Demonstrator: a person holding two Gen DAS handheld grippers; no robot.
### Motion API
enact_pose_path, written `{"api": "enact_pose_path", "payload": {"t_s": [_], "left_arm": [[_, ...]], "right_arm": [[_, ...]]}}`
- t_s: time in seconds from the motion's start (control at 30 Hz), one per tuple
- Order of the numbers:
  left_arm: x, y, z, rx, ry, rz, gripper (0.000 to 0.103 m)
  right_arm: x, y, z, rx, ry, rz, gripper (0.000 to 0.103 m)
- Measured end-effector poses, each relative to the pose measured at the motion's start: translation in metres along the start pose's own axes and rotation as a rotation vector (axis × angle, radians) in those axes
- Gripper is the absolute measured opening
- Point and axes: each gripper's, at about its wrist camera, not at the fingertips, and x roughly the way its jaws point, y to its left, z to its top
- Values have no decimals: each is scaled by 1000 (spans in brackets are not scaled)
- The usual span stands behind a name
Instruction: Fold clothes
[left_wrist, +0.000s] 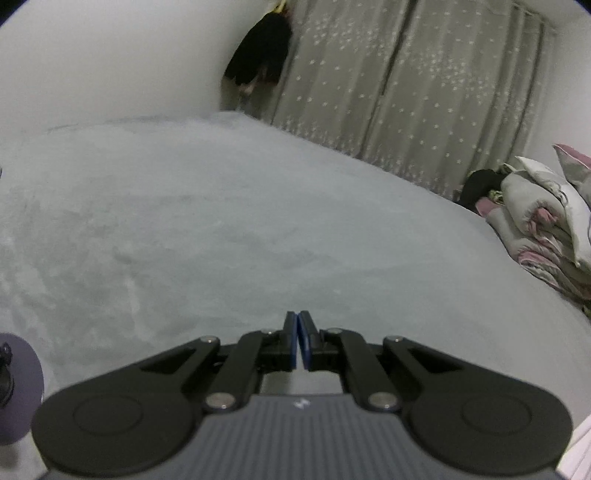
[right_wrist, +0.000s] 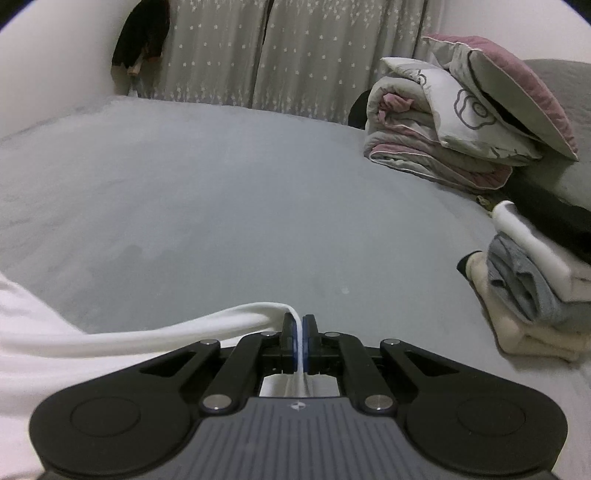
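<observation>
In the right wrist view my right gripper (right_wrist: 299, 319) is shut on a fold of a white garment (right_wrist: 147, 332). The cloth runs between the blue pads and trails off to the lower left, over the grey bed (right_wrist: 221, 184). In the left wrist view my left gripper (left_wrist: 297, 317) is shut, its blue pads pressed together with no cloth showing between them. It hovers over the bare grey bed (left_wrist: 221, 221). A pale strip of cloth (left_wrist: 580, 450) shows at the bottom right corner of that view.
A folded quilt with pillows (right_wrist: 443, 129) lies at the right of the bed, and a stack of folded clothes (right_wrist: 524, 295) sits nearer. Starred curtains (right_wrist: 295, 55) hang behind, beside a dark hanging garment (left_wrist: 258, 55). A round greyish object (left_wrist: 18, 384) sits at the left edge.
</observation>
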Motion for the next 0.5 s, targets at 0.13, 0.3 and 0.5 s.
{"api": "enact_pose_path", "payload": {"t_s": [0.13,0.3,0.5], "left_arm": [[10,10,1,-11,105,-91,8],[18,14,-6,14,208,-190,35],[21,8,-15,71,228,-213,37]], "right_arm": [[12,-2,-4,27,50,8,4],[16,-5,-16,47,98,27,4],[8,-6,-28,19,100,41,4]]}}
